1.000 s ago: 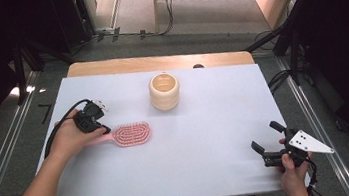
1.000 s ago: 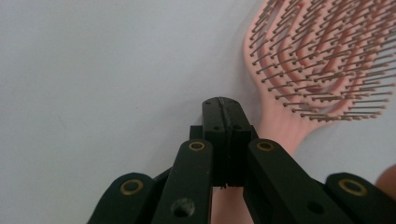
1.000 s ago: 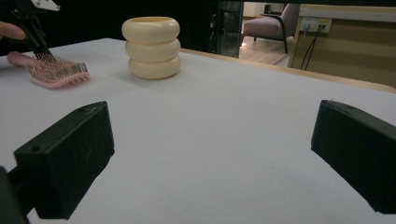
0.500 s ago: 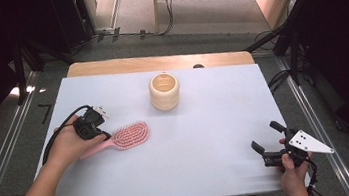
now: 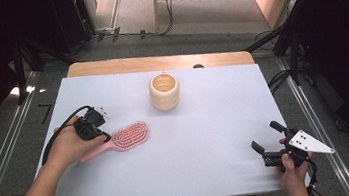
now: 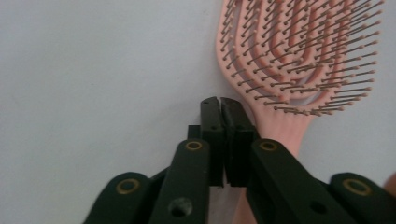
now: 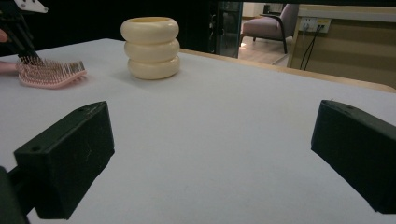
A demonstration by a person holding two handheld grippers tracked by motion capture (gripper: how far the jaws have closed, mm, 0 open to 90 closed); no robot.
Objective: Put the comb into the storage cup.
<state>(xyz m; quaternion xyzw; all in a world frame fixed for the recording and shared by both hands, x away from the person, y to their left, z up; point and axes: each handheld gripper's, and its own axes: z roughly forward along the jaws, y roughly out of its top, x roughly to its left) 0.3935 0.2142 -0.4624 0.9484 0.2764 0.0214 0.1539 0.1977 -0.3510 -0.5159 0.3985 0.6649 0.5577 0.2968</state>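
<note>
Bristles faced up on the pink hairbrush, which lay flat on the white surface near its left edge, handle pointing toward the front left corner. The left gripper sat over that handle. In the left gripper view its jaws stood all but together with a thin slit between them, having just been opening, and nothing could be seen between the pads. The handle seemed to pass just beside and under the right-hand jaw, though the linkage hid the contact.

The right gripper rested near the front right corner with its jaws spread wide and empty. A ribbed cream cup stood toward the back edge, well apart from both.

To grip the brush well, the left jaws probably needed to open wider than the handle, shift sideways until it lay between the pads, then close on the narrow neck below the bristles, keeping low to the surface.
</note>
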